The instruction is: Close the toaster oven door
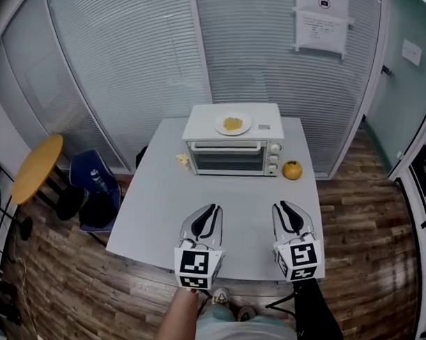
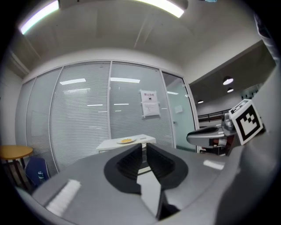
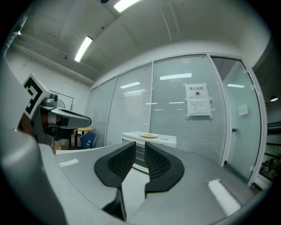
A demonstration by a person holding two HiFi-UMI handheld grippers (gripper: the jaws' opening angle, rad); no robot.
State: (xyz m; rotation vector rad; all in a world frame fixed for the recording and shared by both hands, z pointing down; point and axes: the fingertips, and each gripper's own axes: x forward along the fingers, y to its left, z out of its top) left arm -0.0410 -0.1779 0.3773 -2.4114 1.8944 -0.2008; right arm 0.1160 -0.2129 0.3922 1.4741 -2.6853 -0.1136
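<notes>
The white toaster oven (image 1: 233, 149) stands at the far middle of the grey table (image 1: 219, 197), and its glass door (image 1: 225, 158) looks upright against the front. A plate of yellow food (image 1: 233, 124) sits on top of it. My left gripper (image 1: 214, 209) and right gripper (image 1: 283, 206) hover side by side over the table's near part, well short of the oven, both pointing at it. In the left gripper view, the left gripper (image 2: 144, 148) shows a narrow gap with nothing in it. The right gripper (image 3: 140, 146) looks the same. The oven (image 3: 149, 138) shows beyond the jaws.
An orange fruit (image 1: 292, 170) lies just right of the oven and a small yellow item (image 1: 183, 158) just left of it. A round yellow stool (image 1: 37, 168) and a blue chair (image 1: 94, 182) stand left of the table. Glass walls with blinds (image 1: 133, 58) rise behind.
</notes>
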